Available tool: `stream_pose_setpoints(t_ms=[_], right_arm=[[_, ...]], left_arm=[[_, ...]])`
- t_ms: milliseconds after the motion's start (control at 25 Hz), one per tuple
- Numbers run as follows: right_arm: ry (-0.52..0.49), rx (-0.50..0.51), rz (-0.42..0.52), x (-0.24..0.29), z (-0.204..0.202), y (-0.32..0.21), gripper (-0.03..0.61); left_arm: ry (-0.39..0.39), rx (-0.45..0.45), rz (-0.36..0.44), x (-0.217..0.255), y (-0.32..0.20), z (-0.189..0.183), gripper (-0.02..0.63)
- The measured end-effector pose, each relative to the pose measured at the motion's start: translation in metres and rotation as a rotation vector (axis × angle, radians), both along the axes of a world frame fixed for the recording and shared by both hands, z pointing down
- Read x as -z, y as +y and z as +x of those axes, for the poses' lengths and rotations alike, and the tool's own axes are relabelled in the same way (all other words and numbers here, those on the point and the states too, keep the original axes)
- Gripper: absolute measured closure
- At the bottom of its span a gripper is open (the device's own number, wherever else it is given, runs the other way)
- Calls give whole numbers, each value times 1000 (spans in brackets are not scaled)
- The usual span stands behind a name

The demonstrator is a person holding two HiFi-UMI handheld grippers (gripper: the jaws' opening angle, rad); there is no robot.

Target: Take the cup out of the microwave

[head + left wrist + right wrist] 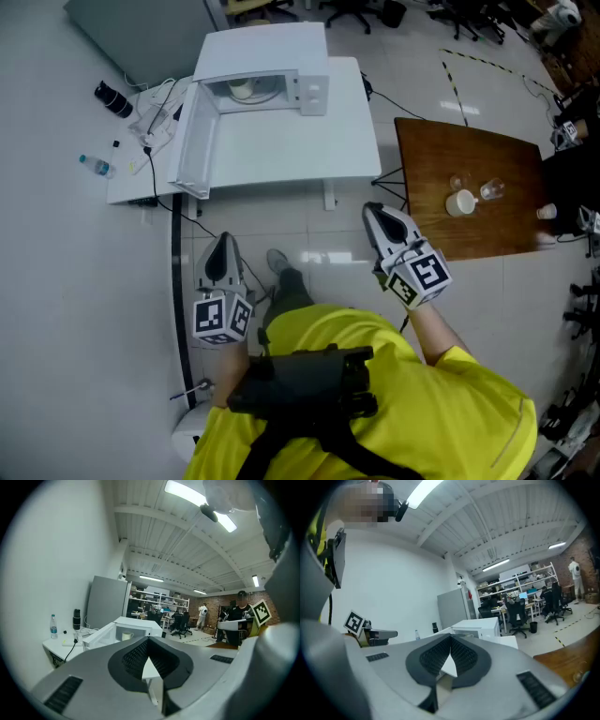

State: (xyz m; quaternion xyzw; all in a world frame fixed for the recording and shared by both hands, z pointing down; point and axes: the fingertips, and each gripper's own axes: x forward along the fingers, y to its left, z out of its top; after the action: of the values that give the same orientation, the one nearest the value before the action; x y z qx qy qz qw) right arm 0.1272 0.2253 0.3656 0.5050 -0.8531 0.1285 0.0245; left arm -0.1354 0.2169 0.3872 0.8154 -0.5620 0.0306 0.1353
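Far left on the white table (281, 164): water bottle (97, 166), black cylinder (112, 97), cable tangle (155, 117). Microwave (281, 47) sits at the back of that table, door (192, 141) swung open to the left. Cup (242, 89) is inside the cavity, upright, nothing touching it. Left gripper (223, 239) is held over the floor in front of the table, well short of the microwave, jaws closed tip to tip, nothing between them. Right gripper (373, 208) is off the table's right front corner, jaws pinched together too, empty. Far right: wooden table (487, 159) with a white mug (460, 202) and a glass (491, 190) just beside it.
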Motion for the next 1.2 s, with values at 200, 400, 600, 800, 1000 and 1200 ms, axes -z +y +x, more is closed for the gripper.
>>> stream_pose_setpoints(t_ms=[200, 400, 600, 800, 1000, 1200], right_arm=[[13, 19, 31, 16, -69, -110, 572], [32, 24, 60, 13, -129, -198, 571], [51, 32, 2, -20, -161, -270, 536], [87, 10, -106, -108, -169, -354, 374], [201, 5, -153, -218, -182, -458, 206], [225, -73, -215, -291, -187, -558, 104]], left_arm=[[-30, -33, 19, 21, -93, -54, 614], [-3, -7, 66, 32, -165, -110, 614], [16, 3, -11, 8, -218, -125, 614], [13, 20, -63, -12, -262, -128, 614], [21, 41, -96, -27, -281, -121, 614], [26, 51, -137, -51, -296, -110, 614]])
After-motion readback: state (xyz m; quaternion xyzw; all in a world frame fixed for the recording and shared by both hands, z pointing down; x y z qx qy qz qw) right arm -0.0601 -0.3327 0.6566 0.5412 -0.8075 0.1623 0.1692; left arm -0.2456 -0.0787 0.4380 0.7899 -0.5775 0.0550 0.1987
